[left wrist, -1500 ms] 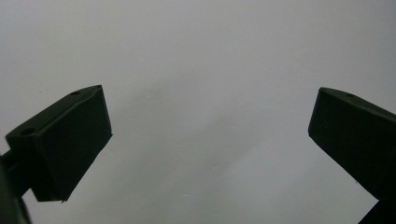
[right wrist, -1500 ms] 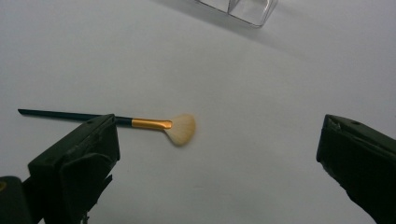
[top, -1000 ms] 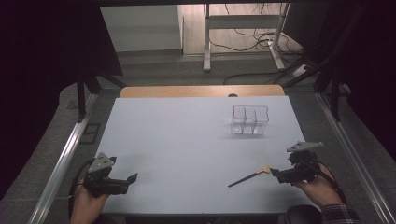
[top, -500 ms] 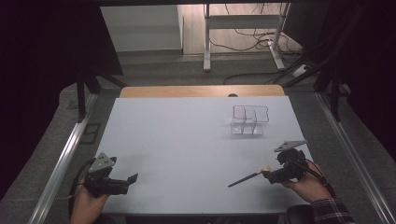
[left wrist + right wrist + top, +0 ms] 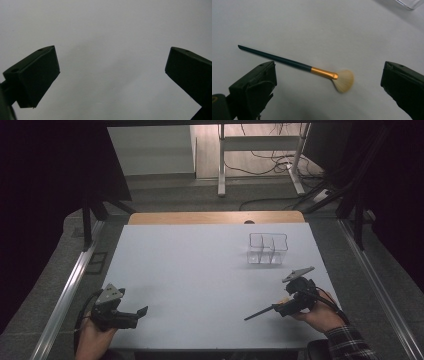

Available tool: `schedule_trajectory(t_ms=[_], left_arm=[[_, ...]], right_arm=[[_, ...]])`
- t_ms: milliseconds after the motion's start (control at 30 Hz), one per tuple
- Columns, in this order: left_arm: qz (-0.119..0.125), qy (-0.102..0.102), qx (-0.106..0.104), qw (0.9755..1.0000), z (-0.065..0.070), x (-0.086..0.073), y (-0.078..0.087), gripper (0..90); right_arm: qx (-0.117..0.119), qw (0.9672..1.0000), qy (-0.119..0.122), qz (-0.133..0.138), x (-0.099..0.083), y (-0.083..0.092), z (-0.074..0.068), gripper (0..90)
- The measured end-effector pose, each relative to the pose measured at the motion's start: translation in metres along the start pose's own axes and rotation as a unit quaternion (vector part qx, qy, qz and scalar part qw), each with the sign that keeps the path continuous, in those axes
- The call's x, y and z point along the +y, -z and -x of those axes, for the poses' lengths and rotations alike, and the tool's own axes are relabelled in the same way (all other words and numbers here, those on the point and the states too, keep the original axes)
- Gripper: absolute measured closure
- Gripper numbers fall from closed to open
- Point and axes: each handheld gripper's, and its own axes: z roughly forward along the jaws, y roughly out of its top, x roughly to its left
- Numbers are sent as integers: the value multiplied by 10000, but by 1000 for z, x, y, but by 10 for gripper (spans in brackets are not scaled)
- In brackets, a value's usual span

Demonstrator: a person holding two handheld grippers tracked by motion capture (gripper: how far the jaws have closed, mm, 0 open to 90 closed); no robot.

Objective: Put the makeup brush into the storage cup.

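Since the earlier frame, only the right gripper (image 5: pixel 280 307) had been shifted, closer to the clear organiser (image 5: pixel 268 248) on the white table (image 5: pixel 200 270); the left gripper (image 5: pixel 142 311) was held well away. Both grippers' jaws were spread apart. Between the right jaws, the fan brush (image 5: pixel 312 70) was seen lying flat, unclamped.

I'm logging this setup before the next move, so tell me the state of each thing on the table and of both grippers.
Fan brush: lying flat on the table, ungripped, bristles between the right gripper's jaws.
Clear organizer: upright on the table, compartments look empty.
Left gripper: open, nothing between its jaws, over bare table.
Right gripper: open, jaws on either side of the brush.
White table: bare apart from the brush and the organizer.
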Motion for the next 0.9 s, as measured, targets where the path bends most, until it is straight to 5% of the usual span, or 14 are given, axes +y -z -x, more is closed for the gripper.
schedule_trajectory(t_ms=[600,900], left_arm=[[-3,-3,-10,10000,0,0,0,0],[-6,-3,-6,10000,0,0,0,0]], right_arm=[[309,9985,361,-259,27,-17,-16,83],[341,9979,441,-339,25,-25,-18,102]])
